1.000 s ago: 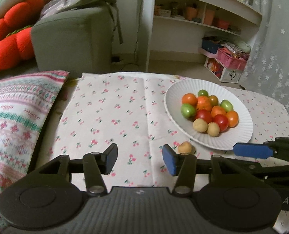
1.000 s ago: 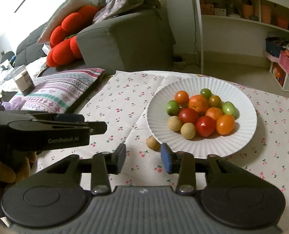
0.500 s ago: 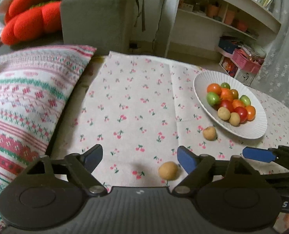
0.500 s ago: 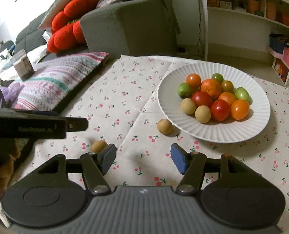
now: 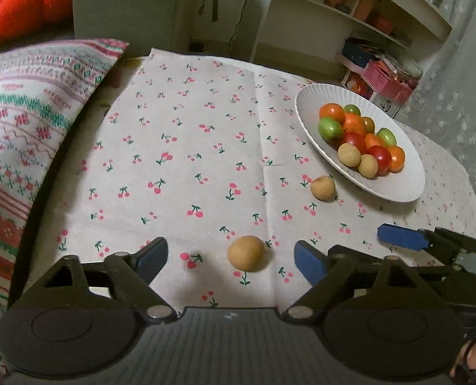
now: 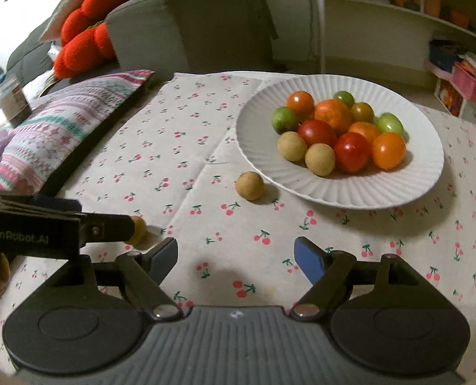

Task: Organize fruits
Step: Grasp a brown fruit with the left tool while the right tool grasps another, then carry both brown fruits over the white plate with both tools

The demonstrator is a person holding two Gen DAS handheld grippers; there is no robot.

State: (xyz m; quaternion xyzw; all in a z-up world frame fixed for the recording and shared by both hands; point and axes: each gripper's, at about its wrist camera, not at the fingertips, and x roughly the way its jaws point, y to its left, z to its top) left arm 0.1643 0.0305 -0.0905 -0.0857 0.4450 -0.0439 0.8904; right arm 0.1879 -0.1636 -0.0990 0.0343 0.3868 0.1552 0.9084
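A white ribbed plate (image 5: 408,189) (image 6: 350,192) holds several red, orange, green and tan fruits. One tan round fruit (image 5: 323,187) (image 6: 250,185) lies on the cherry-print cloth just in front of the plate. A second tan fruit (image 5: 246,253) lies between the open fingers of my left gripper (image 5: 231,258); in the right wrist view it (image 6: 138,229) is partly hidden behind the left gripper's finger. My right gripper (image 6: 236,253) is open and empty over bare cloth, in front of the plate.
A striped patterned cushion (image 5: 22,122) (image 6: 61,128) lies along the table's left side. A grey sofa (image 6: 189,25) with red cushions stands behind, and shelves (image 5: 350,9) at the back right. The right gripper's blue-tipped finger (image 5: 401,239) shows at the right of the left wrist view.
Both grippers have opened wider and pulled back from the plate. The left gripper has swung left and down, so a second tan fruit now lies between its fingers.
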